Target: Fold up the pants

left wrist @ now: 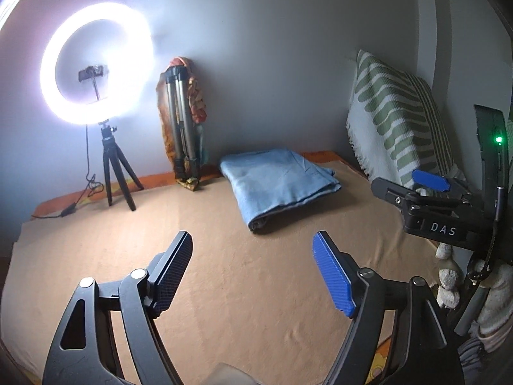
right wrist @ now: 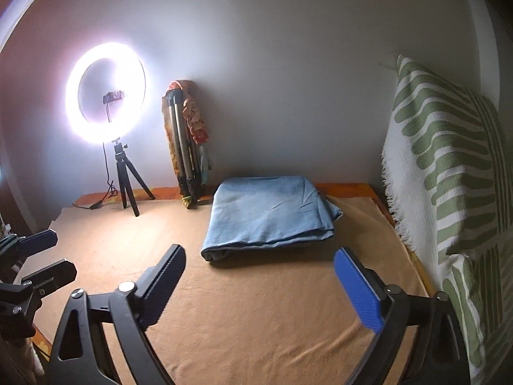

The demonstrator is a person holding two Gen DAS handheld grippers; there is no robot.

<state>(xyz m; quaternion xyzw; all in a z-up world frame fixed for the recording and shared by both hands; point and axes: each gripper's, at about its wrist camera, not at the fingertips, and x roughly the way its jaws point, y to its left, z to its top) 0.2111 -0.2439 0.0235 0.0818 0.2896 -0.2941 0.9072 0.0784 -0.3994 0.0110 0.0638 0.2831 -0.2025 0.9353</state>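
One pair of light blue pants (right wrist: pixel 269 211) is seen folded into a compact stack on the tan bed cover (right wrist: pixel 256 304), near the back wall. Both tools, left tool (left wrist: pixel 253 272) and right tool (right wrist: pixel 259 288), are held apart and empty, short of the stack. The layers could be disturbed if a finger snagged the front edge. One ring light (right wrist: pixel 105 93), two tripods and one striped pillow (right wrist: pixel 449 166) are counted.
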